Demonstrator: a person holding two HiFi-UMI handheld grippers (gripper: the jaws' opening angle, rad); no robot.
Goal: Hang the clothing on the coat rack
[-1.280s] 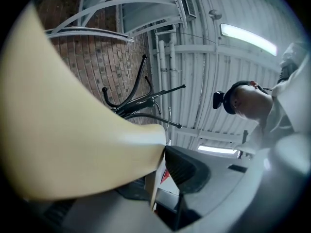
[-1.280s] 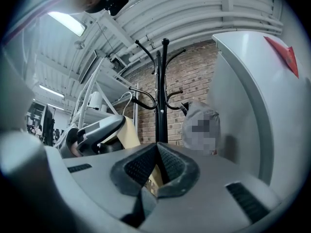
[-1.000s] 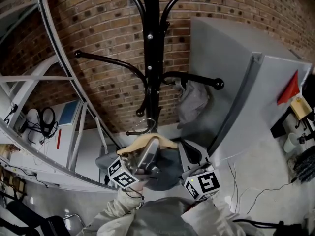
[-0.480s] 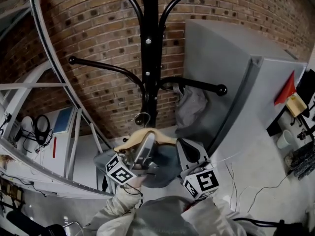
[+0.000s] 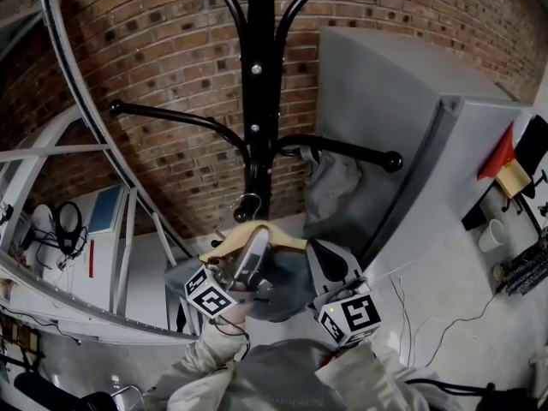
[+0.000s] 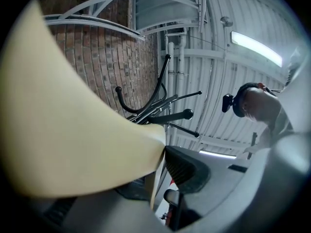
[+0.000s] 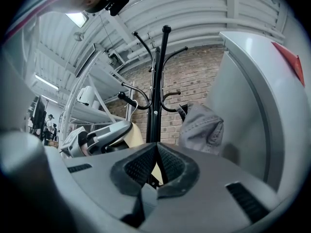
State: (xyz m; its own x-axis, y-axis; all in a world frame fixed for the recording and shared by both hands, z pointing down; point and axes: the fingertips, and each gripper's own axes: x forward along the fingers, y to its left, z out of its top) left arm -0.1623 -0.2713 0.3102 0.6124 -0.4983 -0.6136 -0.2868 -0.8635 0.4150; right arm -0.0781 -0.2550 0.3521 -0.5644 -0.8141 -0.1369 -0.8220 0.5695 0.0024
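A black coat rack (image 5: 259, 101) stands against the brick wall, and a light grey garment (image 5: 332, 182) hangs from its right arm (image 5: 351, 150). My left gripper (image 5: 255, 251) is shut on a tan wooden hanger (image 5: 248, 235) whose metal hook (image 5: 247, 204) sits close in front of the pole. A dark grey garment (image 5: 278, 291) drapes below the hanger. In the left gripper view the hanger (image 6: 73, 130) fills the left side and hides one jaw. My right gripper (image 5: 320, 253) is beside the dark garment, its pads (image 7: 170, 164) touching at the tips with nothing seen between them.
A large grey cabinet (image 5: 411, 135) stands just right of the rack. A white metal shelving frame (image 5: 86, 157) runs along the left, with headphones (image 5: 67, 221) on it. A red flag-like piece (image 5: 503, 157), a cup (image 5: 490, 236) and floor cables (image 5: 437, 332) lie at the right.
The hanger and both grippers have edged up towards the rack, so the hook now sits closer to the pole. Both grips look unchanged.
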